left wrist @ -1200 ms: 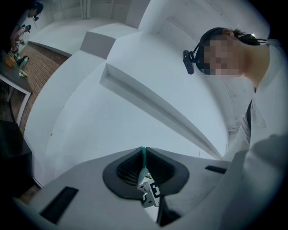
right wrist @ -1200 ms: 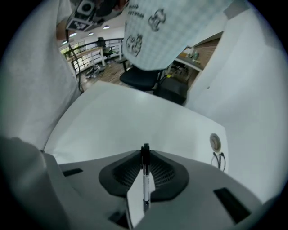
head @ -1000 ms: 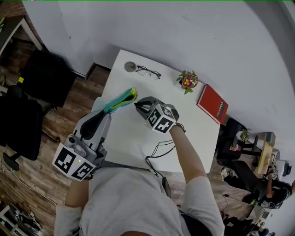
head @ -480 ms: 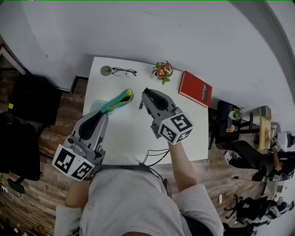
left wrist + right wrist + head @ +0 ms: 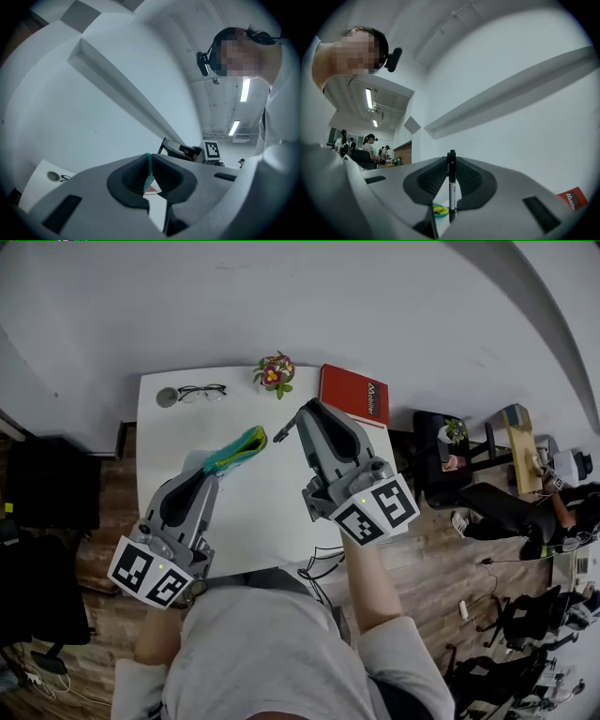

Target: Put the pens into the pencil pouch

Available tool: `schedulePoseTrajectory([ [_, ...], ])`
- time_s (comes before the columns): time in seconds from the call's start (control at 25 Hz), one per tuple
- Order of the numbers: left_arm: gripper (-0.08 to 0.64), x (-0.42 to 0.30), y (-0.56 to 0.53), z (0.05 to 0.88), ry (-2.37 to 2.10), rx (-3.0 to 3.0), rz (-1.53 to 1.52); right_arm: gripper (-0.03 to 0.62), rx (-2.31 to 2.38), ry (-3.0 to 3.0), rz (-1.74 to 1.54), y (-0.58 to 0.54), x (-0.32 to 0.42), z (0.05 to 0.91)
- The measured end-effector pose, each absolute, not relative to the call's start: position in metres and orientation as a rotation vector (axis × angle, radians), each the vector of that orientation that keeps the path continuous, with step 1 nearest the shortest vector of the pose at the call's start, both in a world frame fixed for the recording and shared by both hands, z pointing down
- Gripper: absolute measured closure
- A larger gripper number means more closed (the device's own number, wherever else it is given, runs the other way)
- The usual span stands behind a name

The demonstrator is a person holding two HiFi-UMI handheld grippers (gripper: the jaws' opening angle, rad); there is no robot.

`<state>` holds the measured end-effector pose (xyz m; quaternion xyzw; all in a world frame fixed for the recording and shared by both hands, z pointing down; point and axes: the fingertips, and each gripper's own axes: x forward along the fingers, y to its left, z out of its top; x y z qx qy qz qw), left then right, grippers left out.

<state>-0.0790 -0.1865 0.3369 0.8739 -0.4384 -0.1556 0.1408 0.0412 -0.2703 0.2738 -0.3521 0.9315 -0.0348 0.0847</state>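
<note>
The teal and yellow pencil pouch [image 5: 236,450] hangs above the white table [image 5: 272,521], its near edge pinched in my left gripper [image 5: 208,472]. In the left gripper view a thin teal strip of the pouch [image 5: 149,169] sits between the closed pads. My right gripper [image 5: 298,415] is raised to the right of the pouch and shut on a black pen [image 5: 282,429], which points toward the pouch's far end. In the right gripper view the pen [image 5: 451,187] stands upright between the pads, with the pouch [image 5: 438,210] just below.
At the table's far edge lie a small round grey object [image 5: 167,397], a pair of glasses [image 5: 202,391], a small flower pot [image 5: 273,371] and a red book [image 5: 353,396]. A black cable [image 5: 323,563] trails over the near edge. Chairs and people are off to the right.
My right gripper has risen off the table with the pen and turned from pointing down to level. The left gripper with the pouch has shifted slightly. The head view has swung to the right.
</note>
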Motion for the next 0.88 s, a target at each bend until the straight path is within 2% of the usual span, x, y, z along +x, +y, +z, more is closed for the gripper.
schedulePoseTrajectory([
  [0.4, 0.515, -0.022, -0.184, 0.329, -1.105, 2.586, -0.461, 0.52, -1.027, 2.563, -0.165, -0.235, 0.095, 0.226],
  [0.88, 0.515, 0.004, -0.177, 0.314, -1.014, 2.626, -0.505, 0.52, -0.981, 2.559, -0.308, -0.215, 0.093, 0.26],
])
